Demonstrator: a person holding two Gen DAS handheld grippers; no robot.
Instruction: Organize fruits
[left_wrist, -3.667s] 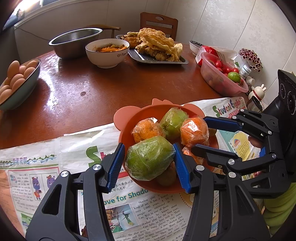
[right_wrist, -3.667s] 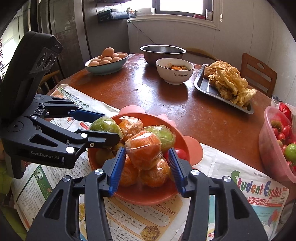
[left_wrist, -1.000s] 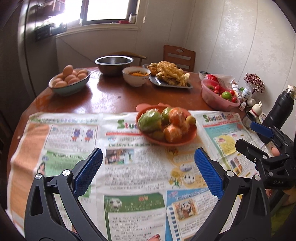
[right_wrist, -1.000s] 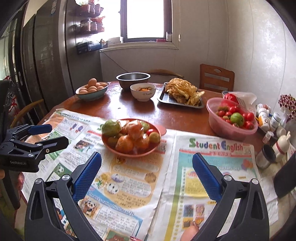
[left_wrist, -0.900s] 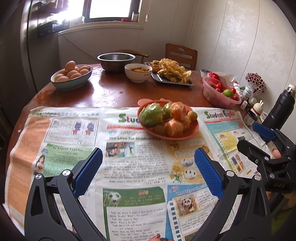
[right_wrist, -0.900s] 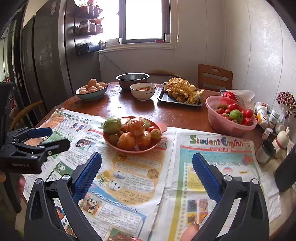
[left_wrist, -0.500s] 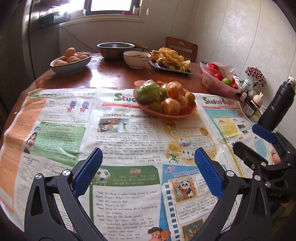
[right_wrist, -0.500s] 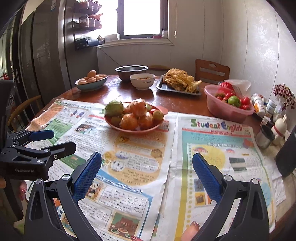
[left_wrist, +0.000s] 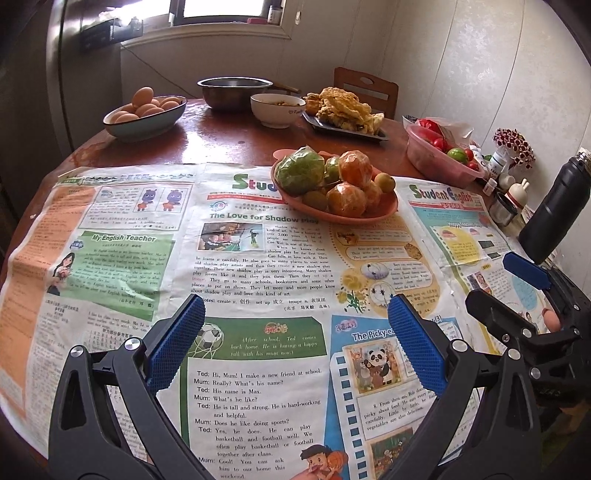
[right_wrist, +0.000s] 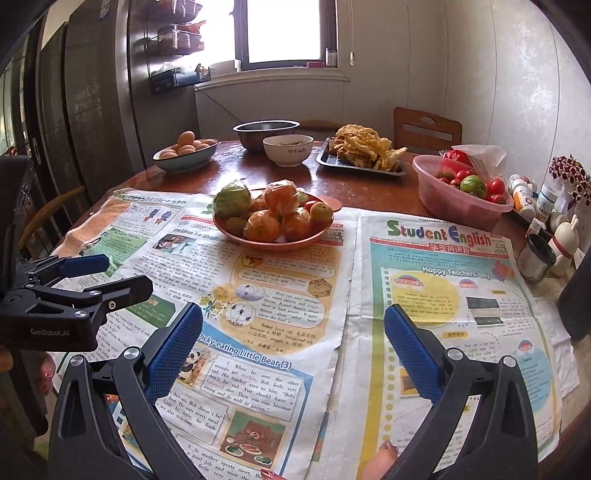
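Note:
An orange bear-eared plate (left_wrist: 384, 211) (right_wrist: 314, 233) sits mid-table on newspaper, piled with plastic-wrapped fruit: a green one (left_wrist: 299, 170) (right_wrist: 232, 200), several oranges (left_wrist: 354, 168) (right_wrist: 280, 196) and a small yellow fruit (left_wrist: 384, 182) (right_wrist: 320, 212). My left gripper (left_wrist: 295, 332) is open and empty, low over the newspaper well in front of the plate. My right gripper (right_wrist: 291, 334) is open and empty, also near the front edge; it shows at the right of the left wrist view (left_wrist: 517, 291). The left gripper shows at the left of the right wrist view (right_wrist: 99, 275).
Newspaper (left_wrist: 258, 266) (right_wrist: 443, 280) covers the near table. Behind stand a bowl of eggs (left_wrist: 144, 114), a steel bowl (left_wrist: 232, 92), a white bowl (left_wrist: 277, 109), a tray of fried food (left_wrist: 343, 110) and a pink tub of tomatoes (left_wrist: 439, 157). A black flask (left_wrist: 557, 210) stands right.
Both grippers have let go of the wrapped fruit on the plate, opened wide, and pulled back and down toward the table's front edge. The plate now lies farther away.

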